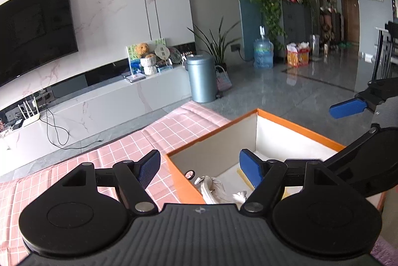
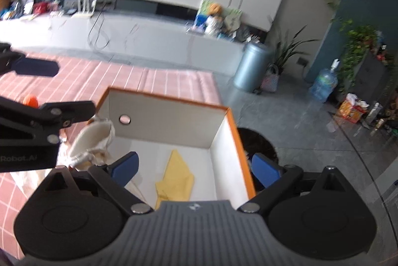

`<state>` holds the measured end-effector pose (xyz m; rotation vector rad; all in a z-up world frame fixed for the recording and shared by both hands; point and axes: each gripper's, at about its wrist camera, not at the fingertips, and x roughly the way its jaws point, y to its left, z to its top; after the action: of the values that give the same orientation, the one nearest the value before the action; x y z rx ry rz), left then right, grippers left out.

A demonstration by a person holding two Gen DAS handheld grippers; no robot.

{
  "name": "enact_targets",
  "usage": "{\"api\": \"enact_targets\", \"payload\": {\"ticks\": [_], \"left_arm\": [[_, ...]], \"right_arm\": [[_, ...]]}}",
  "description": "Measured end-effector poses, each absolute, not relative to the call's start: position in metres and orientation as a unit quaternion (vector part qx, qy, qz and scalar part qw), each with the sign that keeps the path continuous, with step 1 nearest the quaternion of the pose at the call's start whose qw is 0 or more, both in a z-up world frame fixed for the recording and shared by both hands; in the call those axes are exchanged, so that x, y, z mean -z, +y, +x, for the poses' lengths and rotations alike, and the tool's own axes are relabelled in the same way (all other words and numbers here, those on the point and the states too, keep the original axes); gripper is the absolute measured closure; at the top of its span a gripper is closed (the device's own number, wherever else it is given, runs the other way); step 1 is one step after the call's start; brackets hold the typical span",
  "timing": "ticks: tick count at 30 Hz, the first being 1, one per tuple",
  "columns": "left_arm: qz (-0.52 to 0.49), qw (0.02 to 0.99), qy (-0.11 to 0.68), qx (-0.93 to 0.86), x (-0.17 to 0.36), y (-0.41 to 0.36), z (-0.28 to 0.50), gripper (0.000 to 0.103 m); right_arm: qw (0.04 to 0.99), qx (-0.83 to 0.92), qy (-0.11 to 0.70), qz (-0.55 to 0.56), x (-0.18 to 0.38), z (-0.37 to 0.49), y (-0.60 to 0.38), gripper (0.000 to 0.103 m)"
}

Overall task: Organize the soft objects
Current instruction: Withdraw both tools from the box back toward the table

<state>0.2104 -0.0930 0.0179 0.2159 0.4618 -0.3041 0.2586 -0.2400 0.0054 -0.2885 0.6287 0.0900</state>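
An orange-rimmed box [image 1: 298, 128] with white inner walls stands on a pink checked tablecloth [image 1: 154, 134]. A yellow cloth [image 2: 176, 179] lies flat on the box floor. A crumpled white fabric piece [image 2: 92, 139] rests against the box's left wall [image 2: 104, 101], and shows again as white fabric [image 1: 214, 188] just below my left gripper [image 1: 200, 167]. That gripper is open over the box's near-left corner and holds nothing. My right gripper [image 2: 196, 169] is open above the yellow cloth, straddling the box's right wall, and is empty. Its upper pad [image 1: 348, 108] shows in the left wrist view.
A small orange ball [image 2: 30, 100] sits on the tablecloth left of the box. Beyond the table's far edge are grey floor, a grey bin [image 1: 201, 79], a water bottle [image 1: 263, 53] and a low TV cabinet [image 1: 112, 101]. Something dark and round [image 2: 258, 144] lies right of the box.
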Motion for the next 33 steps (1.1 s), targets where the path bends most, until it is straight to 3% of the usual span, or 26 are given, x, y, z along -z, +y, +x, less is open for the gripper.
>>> {"api": "enact_targets", "payload": {"ticks": [16, 33], "left_arm": [[0.002, 0.971, 0.211, 0.115, -0.025, -0.03, 0.154, 0.018], [-0.075, 0.979, 0.192, 0.0, 0.006, 0.062, 0.095, 0.021]], "right_arm": [[0.981, -0.024, 0.184, -0.049, -0.022, 0.178, -0.196, 0.005], [0.982, -0.089, 0.164, -0.009, 0.012, 0.131, -0.126, 0.005]]}}
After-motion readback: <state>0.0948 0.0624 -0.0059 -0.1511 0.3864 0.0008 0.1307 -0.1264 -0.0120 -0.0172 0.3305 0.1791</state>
